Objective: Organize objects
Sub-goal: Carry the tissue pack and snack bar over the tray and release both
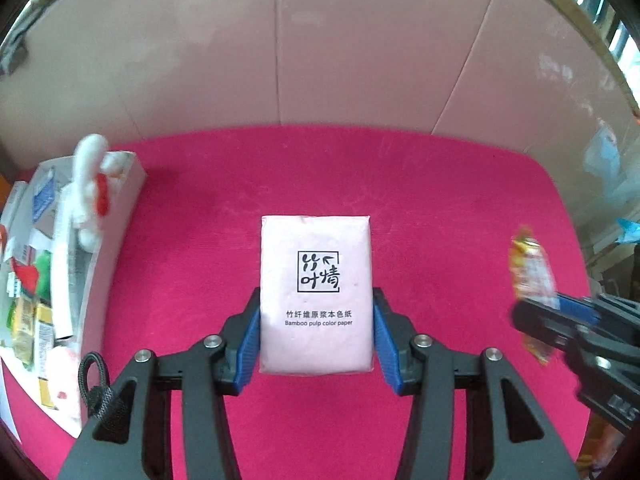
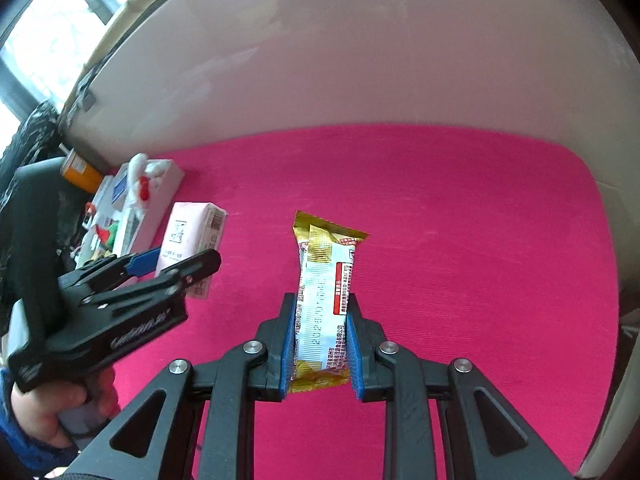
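Pink tissue pack (image 1: 316, 296), printed "Bamboo pulp color paper", sits pinched between the blue pads of the left gripper (image 1: 316, 340) above the magenta cloth (image 1: 440, 208). Right gripper (image 2: 320, 344) clamps a gold-and-white snack bar (image 2: 324, 304) by its long sides, over the same cloth. White box (image 1: 132, 184) at the cloth's left edge holds assorted items, including a white plush toy (image 1: 90, 184).
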{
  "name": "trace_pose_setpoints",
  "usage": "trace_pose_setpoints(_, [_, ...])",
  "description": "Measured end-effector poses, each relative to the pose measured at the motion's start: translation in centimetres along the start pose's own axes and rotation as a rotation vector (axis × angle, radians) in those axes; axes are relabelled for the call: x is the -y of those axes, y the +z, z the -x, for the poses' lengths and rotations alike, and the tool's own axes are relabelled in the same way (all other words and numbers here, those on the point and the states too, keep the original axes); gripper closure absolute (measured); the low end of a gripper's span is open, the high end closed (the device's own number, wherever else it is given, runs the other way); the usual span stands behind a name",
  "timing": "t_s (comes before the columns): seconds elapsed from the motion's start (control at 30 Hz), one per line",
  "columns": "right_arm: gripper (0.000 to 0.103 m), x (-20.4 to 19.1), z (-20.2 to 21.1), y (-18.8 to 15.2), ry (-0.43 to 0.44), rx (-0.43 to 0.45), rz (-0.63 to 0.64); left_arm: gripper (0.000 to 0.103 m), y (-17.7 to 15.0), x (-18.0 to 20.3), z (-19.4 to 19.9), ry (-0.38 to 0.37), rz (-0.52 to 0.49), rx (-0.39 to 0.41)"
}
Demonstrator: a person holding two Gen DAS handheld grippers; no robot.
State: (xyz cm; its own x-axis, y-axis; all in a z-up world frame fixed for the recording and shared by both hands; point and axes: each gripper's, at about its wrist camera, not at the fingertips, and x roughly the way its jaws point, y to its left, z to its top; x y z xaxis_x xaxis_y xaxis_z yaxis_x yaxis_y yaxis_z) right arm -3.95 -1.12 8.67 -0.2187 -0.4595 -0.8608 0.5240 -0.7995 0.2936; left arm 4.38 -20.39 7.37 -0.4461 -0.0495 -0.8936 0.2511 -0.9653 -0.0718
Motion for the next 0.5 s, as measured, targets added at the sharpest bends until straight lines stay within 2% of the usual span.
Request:
trace_pose_setpoints(0.27, [0.079,-7.6,-1.0,-0.4,0.022,-0.004,0.092,0.054,-2.2,-6.4,5.0,0.003,0.052,0.065])
trace_pose_setpoints(0.33, [0.079,-10.1,-1.9,0.1,0.028,0.000,0.119,0.054,-2.2,-6.2,5.4,0.015,0.074,0.079])
trace_pose_setpoints(0.5, [0.079,-15.3,-2.5,1.0,0.039,0.017,0.171,0.054,-1.4,-10.4,6.9,0.047,0.131,0.107])
